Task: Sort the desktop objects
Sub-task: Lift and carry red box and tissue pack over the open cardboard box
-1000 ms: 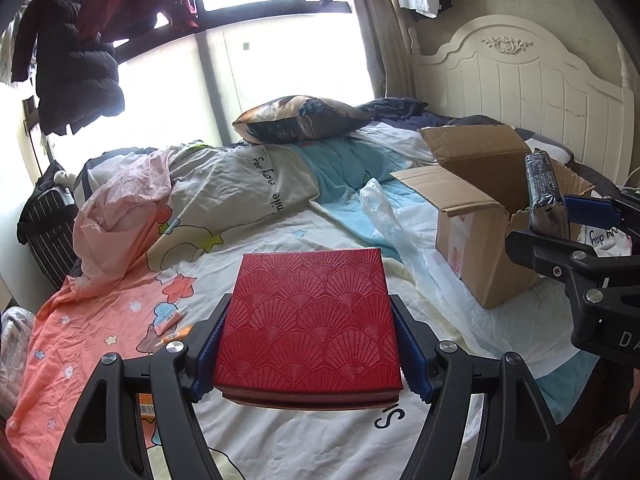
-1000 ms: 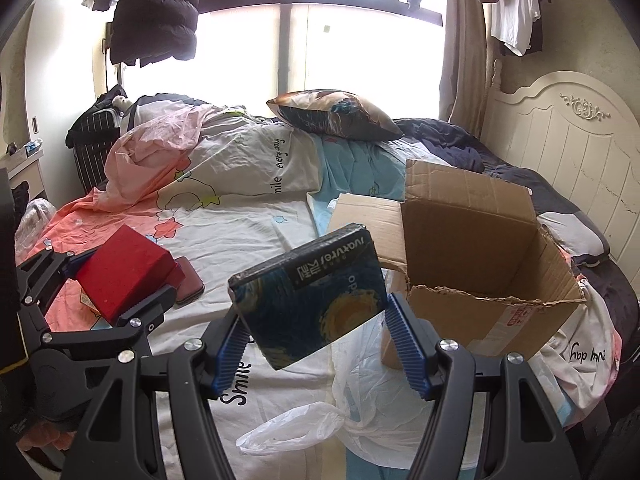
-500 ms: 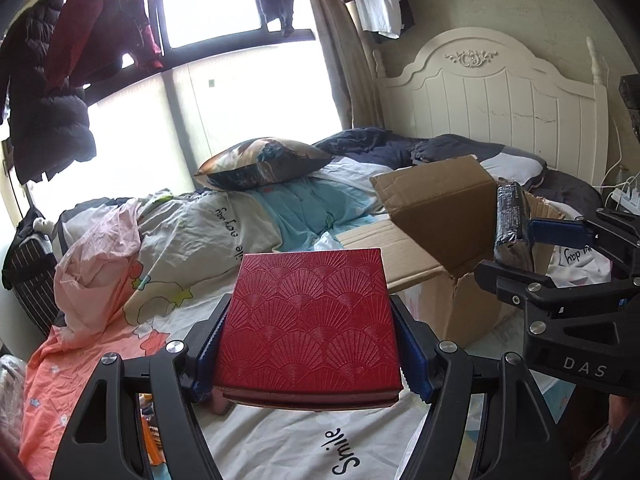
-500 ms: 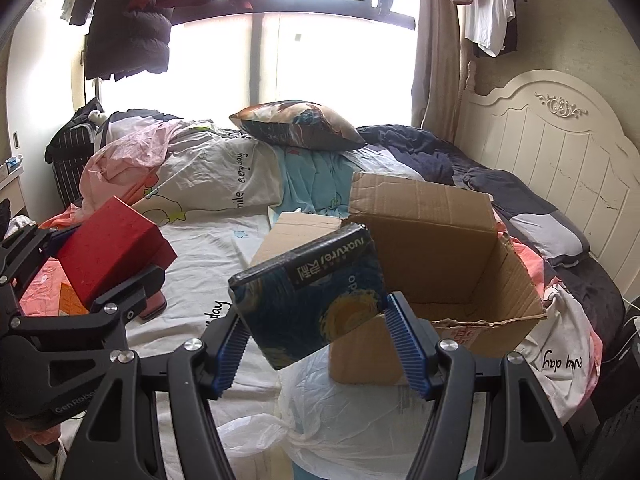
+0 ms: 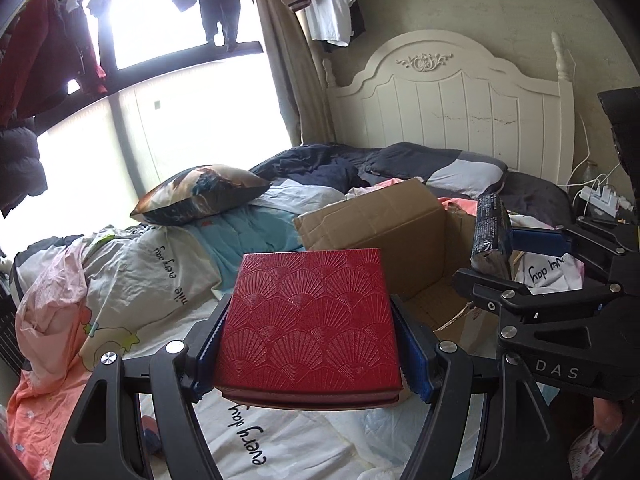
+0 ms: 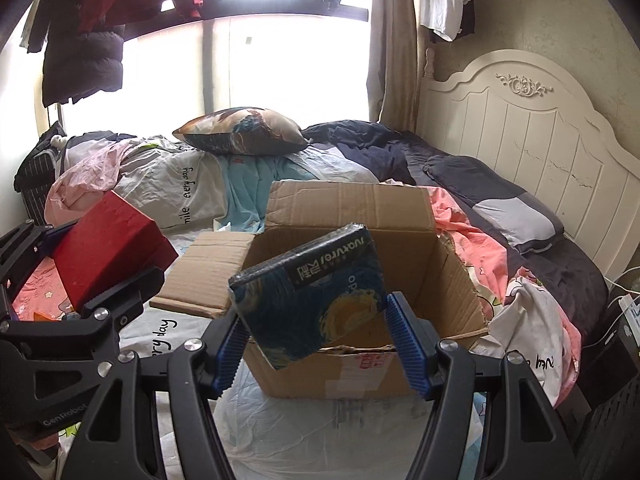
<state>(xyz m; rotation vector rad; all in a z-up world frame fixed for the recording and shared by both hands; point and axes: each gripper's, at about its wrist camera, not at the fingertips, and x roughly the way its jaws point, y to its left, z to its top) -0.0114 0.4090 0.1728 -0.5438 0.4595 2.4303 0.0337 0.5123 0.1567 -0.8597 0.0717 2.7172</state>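
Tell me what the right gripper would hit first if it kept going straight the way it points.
Probably the open cardboard box: the right gripper, shut on the blue packet, points at its opening, so the packet would likely meet the box's inside or near wall first. Depth is unclear.

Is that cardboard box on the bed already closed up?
No. In the right wrist view the cardboard box stands with its flaps folded back and its bare inside showing.

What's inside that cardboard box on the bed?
The cardboard box shows only bare brown walls and some floor. The blue packet held in front hides the rest.
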